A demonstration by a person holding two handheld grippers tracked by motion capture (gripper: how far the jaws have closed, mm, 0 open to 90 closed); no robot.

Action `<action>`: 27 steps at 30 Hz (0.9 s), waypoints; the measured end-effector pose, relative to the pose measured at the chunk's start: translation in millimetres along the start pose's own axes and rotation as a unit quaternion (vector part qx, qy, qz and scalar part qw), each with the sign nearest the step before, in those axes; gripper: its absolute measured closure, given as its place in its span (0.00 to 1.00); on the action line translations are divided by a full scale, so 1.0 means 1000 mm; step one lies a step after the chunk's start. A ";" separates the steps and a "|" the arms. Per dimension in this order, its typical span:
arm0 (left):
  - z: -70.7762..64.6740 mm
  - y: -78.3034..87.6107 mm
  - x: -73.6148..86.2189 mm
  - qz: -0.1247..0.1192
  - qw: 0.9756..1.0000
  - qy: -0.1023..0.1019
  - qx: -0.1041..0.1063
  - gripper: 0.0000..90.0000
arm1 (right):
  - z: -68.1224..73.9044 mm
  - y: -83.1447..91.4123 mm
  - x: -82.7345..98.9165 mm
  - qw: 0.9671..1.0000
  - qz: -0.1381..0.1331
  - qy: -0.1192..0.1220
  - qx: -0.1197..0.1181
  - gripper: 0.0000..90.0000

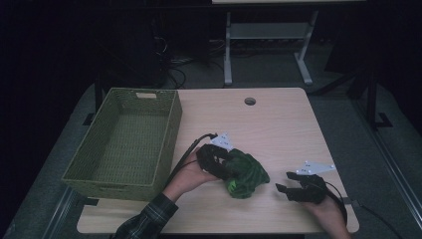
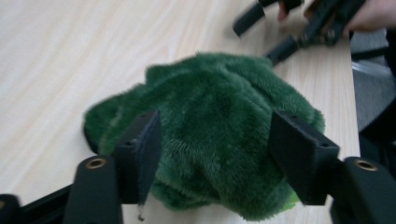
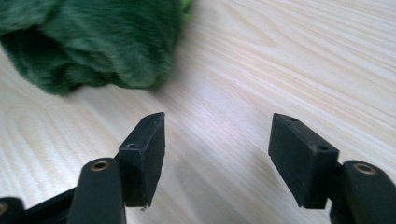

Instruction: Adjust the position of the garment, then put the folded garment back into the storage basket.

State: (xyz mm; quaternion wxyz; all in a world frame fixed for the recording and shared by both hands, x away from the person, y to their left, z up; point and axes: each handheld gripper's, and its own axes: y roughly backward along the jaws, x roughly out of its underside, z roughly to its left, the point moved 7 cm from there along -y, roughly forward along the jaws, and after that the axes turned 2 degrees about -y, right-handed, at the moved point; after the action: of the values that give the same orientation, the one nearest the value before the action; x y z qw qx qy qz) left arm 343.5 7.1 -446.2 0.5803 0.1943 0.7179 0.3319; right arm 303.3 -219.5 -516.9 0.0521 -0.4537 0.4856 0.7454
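- The green plush cloth [image 1: 246, 174] lay near the table's [image 1: 278, 124] front edge, between the left gripper's [image 2: 212, 158] wide-open, unpressing jaws.
- The right gripper [image 1: 284, 188], toward the front right corner, gaped empty, just beside it.

crumpled green plush cloth [image 1: 245, 173], heaped on table, near front edge

The left gripper [image 1: 234, 167] hangs near the middle of the table's front half, jaws apart. The right gripper [image 1: 282, 188] sits low by the front right corner, jaws spread, pointing toward the left one.
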 end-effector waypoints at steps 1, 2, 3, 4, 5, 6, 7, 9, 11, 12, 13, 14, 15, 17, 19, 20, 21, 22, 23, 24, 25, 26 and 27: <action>-0.001 -0.003 0.002 0.008 1.000 -0.002 0.004 0.34 | -0.002 0.000 0.000 1.000 0.002 -0.004 0.002 0.38; 0.000 -0.005 0.004 0.013 1.000 -0.002 0.002 0.33 | -0.004 0.000 0.000 1.000 0.000 -0.005 0.006 0.37; 0.000 -0.007 0.006 0.016 1.000 -0.001 0.001 0.33 | -0.005 -0.001 0.001 1.000 0.001 -0.005 0.008 0.37; 0.000 -0.009 0.008 0.023 1.000 0.000 0.003 0.32 | -0.005 -0.001 0.001 1.000 0.001 -0.007 0.009 0.36; 0.001 -0.010 0.010 0.027 1.000 -0.001 0.004 0.32 | -0.005 -0.001 0.001 1.000 0.002 -0.008 0.009 0.36; 0.001 -0.012 0.012 0.032 0.999 -0.001 0.006 0.32 | -0.005 -0.001 0.001 1.000 0.002 -0.008 0.010 0.35; 0.001 -0.014 0.015 0.039 0.999 -0.001 0.007 0.32 | -0.006 -0.002 0.001 1.000 0.003 -0.006 0.012 0.35; 0.002 -0.017 0.019 0.046 0.999 -0.002 0.009 0.31 | -0.006 -0.003 0.002 1.000 0.007 -0.007 0.012 0.34; 0.003 -0.019 0.021 0.048 0.999 -0.001 0.009 0.29 | -0.005 -0.005 0.002 1.000 0.012 -0.007 0.014 0.32; 0.003 -0.020 0.023 0.053 0.999 0.000 0.010 0.28 | -0.005 -0.005 0.002 1.000 0.013 -0.006 0.015 0.31; 0.004 -0.021 0.025 0.057 0.998 -0.004 0.012 0.26 | -0.005 -0.006 0.003 1.000 0.015 -0.004 0.017 0.31; 0.004 -0.023 0.027 0.062 0.998 -0.004 0.014 0.24 | -0.005 -0.006 0.003 1.000 0.016 -0.004 0.017 0.31; 0.004 -0.025 0.030 0.069 0.998 -0.003 0.014 0.23 | -0.005 -0.007 0.003 1.000 0.017 -0.006 0.017 0.30; 0.005 -0.029 0.033 0.074 0.997 -0.004 0.015 0.20 | -0.005 -0.008 0.003 1.000 0.017 -0.004 0.019 0.30; 0.006 -0.032 0.036 0.078 0.997 -0.005 0.017 0.19 | -0.006 -0.008 0.003 1.000 0.019 -0.004 0.019 0.29; 0.006 -0.033 0.037 0.080 0.997 -0.004 0.017 0.18 | -0.006 -0.009 0.002 1.000 0.018 -0.006 0.019 0.29; 0.007 -0.034 0.038 0.082 0.996 -0.005 0.016 0.17 | -0.006 -0.009 0.002 1.000 0.018 -0.006 0.020 0.29; 0.007 -0.036 0.039 0.088 0.996 -0.007 0.016 0.16 | -0.006 -0.009 0.002 1.000 0.018 -0.006 0.020 0.28; 0.007 -0.038 0.040 0.091 0.996 -0.007 0.013 0.15 | -0.006 -0.009 0.002 1.000 0.018 -0.006 0.020 0.28; 0.007 -0.039 0.041 0.096 0.995 -0.008 0.013 0.14 | -0.006 -0.009 0.002 1.000 0.016 -0.004 0.021 0.28; 0.007 -0.042 0.041 0.099 0.995 -0.010 0.012 0.14 | -0.006 -0.009 0.002 1.000 0.017 -0.005 0.021 0.28; 0.007 -0.043 0.041 0.100 0.995 -0.010 0.013 0.14 | -0.006 -0.010 0.002 1.000 0.017 -0.005 0.021 0.28; 0.007 -0.044 0.042 0.101 0.995 -0.011 0.014 0.14 | -0.005 -0.010 0.002 1.000 0.017 -0.005 0.022 0.28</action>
State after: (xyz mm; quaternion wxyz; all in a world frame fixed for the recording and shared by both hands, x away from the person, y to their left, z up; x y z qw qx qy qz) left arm 344.8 5.1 -507.5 0.5487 0.2775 0.6925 0.3773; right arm 310.6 -219.1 -525.4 0.0513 -0.4406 0.5090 0.7377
